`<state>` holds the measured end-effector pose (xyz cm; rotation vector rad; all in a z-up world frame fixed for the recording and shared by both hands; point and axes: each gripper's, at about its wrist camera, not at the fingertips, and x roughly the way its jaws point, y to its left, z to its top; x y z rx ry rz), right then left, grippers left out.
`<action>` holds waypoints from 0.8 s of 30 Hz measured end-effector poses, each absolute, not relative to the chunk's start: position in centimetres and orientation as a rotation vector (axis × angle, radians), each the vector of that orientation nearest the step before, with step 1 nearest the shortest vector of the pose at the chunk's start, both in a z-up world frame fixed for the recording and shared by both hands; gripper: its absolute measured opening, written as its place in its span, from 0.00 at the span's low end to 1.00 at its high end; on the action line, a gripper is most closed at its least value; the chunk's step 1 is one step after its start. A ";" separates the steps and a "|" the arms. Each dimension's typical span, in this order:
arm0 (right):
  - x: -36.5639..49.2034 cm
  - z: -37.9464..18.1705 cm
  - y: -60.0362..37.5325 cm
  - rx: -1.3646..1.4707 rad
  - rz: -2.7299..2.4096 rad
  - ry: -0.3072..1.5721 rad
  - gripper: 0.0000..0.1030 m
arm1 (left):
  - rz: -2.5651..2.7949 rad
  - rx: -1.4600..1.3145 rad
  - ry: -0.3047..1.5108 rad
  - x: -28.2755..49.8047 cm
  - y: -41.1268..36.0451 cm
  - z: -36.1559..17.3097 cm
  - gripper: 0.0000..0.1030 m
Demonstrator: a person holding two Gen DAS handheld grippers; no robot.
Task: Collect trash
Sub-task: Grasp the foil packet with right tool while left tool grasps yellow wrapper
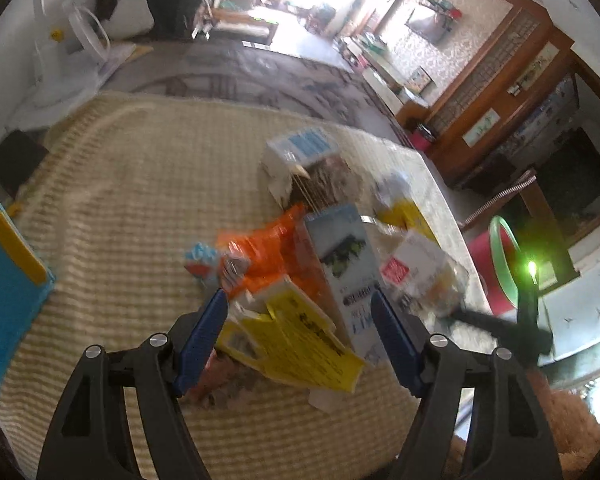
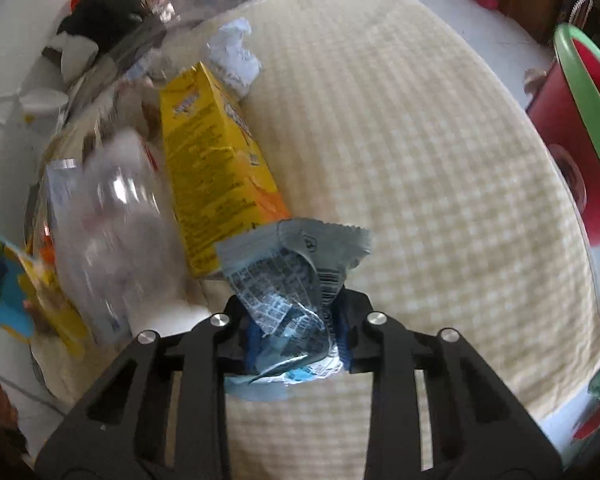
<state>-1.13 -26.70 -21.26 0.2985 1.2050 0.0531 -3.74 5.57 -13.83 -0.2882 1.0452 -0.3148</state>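
A pile of trash lies on a cream checked cloth (image 1: 120,208). In the left wrist view my left gripper (image 1: 298,312) is open, its blue fingers on either side of a flattened yellow box (image 1: 304,336) and a grey carton (image 1: 346,268), with an orange wrapper (image 1: 268,248) just beyond. In the right wrist view my right gripper (image 2: 296,316) is shut on a crumpled light-blue printed wrapper (image 2: 292,272) and holds it above the cloth (image 2: 420,160). A yellow box (image 2: 208,160) and a clear plastic bottle (image 2: 116,224) lie to its left.
A red bin with a green rim (image 2: 580,112) stands at the right, off the cloth's edge; it also shows in the left wrist view (image 1: 496,264). Crumpled white paper (image 2: 236,52) lies farther back. A blue and yellow object (image 1: 4,272) sits at the left. More boxes (image 1: 300,152) lie behind the pile.
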 end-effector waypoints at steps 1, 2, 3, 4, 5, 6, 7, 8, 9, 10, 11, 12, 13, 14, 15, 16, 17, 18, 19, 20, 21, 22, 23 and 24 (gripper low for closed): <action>-0.6 -20.8 -26.3 0.280 0.058 1.187 0.28 | -0.333 -0.292 1.068 -4.0 5.3 -14.2 0.67; -0.1 -20.4 -25.9 0.263 0.062 1.175 0.28 | -0.346 -0.297 1.085 -4.1 5.0 -14.6 0.66; 0.6 -20.0 -25.5 0.251 0.067 1.167 0.28 | -0.359 -0.302 1.101 -4.3 4.8 -14.9 0.66; 1.0 -20.0 -25.2 0.249 0.072 1.163 0.28 | -0.372 -0.310 1.122 -4.5 4.5 -15.3 0.66; 1.4 -20.0 -24.8 0.248 0.077 1.159 0.28 | -0.378 -0.316 1.137 -4.6 4.3 -15.6 0.66; 1.5 -19.7 -24.6 0.246 0.081 1.153 0.28 | -0.377 -0.322 1.157 -4.6 4.0 -16.0 0.66; 1.4 -19.6 -24.6 0.243 0.084 1.150 0.28 | -0.366 -0.320 1.174 -4.6 3.9 -16.4 0.66; 1.5 -19.5 -24.3 0.236 0.087 1.146 0.28 | -0.344 -0.319 1.197 -4.4 3.8 -16.9 0.67; 2.1 -19.5 -23.4 0.232 0.088 1.146 0.28 | -0.323 -0.336 1.225 -4.1 3.9 -17.6 0.67; 2.1 -19.5 -23.2 0.231 0.093 1.147 0.28 | -0.313 -0.358 1.248 -3.8 3.9 -18.4 0.68; 1.9 -19.4 -23.3 0.234 0.095 1.148 0.28 | -0.288 -0.383 1.284 -3.4 4.0 -19.4 0.68; 1.6 -19.4 -23.5 0.239 0.097 1.150 0.28 | -0.275 -0.400 1.304 -3.2 4.0 -20.0 0.69; 1.2 -19.3 -23.9 0.241 0.098 1.150 0.28 | -0.273 -0.427 1.313 -2.9 3.9 -20.6 0.70; 1.1 -19.2 -23.8 0.241 0.098 1.149 0.28 | -0.265 -0.430 1.305 -2.6 3.7 -20.9 0.70; 0.9 -19.2 -23.8 0.242 0.100 1.147 0.28 | -0.258 -0.428 1.303 -2.1 3.4 -21.2 0.70; 0.8 -19.1 -23.6 0.243 0.103 1.147 0.28 | -0.264 -0.438 1.301 -1.8 3.2 -21.3 0.70; 0.8 -19.0 -23.6 0.244 0.106 1.145 0.28 | -0.268 -0.448 1.304 -1.5 2.9 -21.6 0.70; 0.7 -18.9 -23.4 0.245 0.108 1.144 0.28 | -0.273 -0.458 1.310 -1.1 2.5 -22.0 0.68; 0.6 -18.7 -23.3 0.244 0.114 1.140 0.28 | -0.269 -0.458 1.309 -0.9 2.3 -22.1 0.67; 0.5 -18.5 -23.2 0.242 0.120 1.133 0.28 | -0.266 -0.452 1.301 -0.7 2.1 -22.0 0.52; 0.5 -18.2 -23.1 0.240 0.123 1.125 0.28 | -0.270 -0.446 1.298 -0.7 1.9 -21.9 0.40; 0.3 -17.7 -23.0 0.232 0.125 1.107 0.28 | -0.276 -0.441 1.296 -0.6 1.7 -21.8 0.37; 0.2 -17.3 -23.1 0.230 0.126 1.094 0.28 | -0.282 -0.447 1.290 -0.6 1.6 -21.6 0.37; 0.1 -16.7 -23.1 0.230 0.125 1.078 0.28 | -0.284 -0.443 1.282 -0.6 1.5 -21.3 0.36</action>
